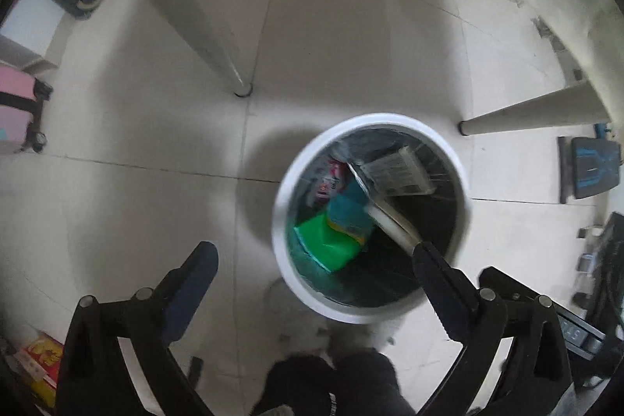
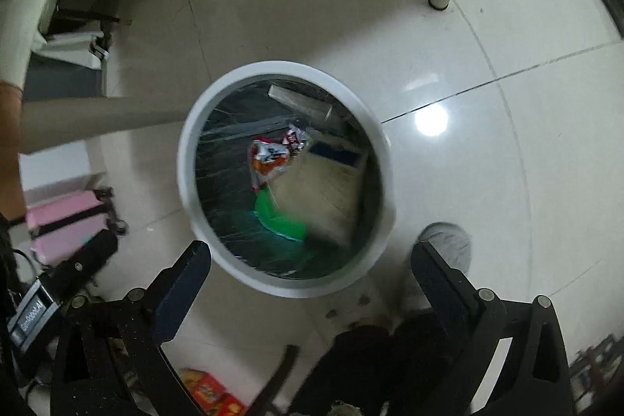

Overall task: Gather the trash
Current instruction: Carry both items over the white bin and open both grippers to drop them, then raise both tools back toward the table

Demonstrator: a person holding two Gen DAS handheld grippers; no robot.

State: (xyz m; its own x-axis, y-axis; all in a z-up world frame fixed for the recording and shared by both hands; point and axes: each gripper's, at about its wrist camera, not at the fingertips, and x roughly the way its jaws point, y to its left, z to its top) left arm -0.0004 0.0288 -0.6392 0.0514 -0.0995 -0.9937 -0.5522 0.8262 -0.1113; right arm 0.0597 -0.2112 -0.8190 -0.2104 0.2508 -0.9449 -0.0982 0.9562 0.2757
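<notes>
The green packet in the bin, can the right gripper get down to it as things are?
Probably yes: the right gripper hangs open above the bin, and the green packet lies uncovered near the top.

The bin (image 1: 280, 221) is white with a black liner (image 2: 222, 182). Inside lie a green packet (image 1: 331, 244), a red-and-white wrapper (image 2: 269, 154) and a tan box (image 2: 323, 190). The floor (image 1: 331, 45) is cream tile; a suitcase (image 2: 66, 221) is pink.
</notes>
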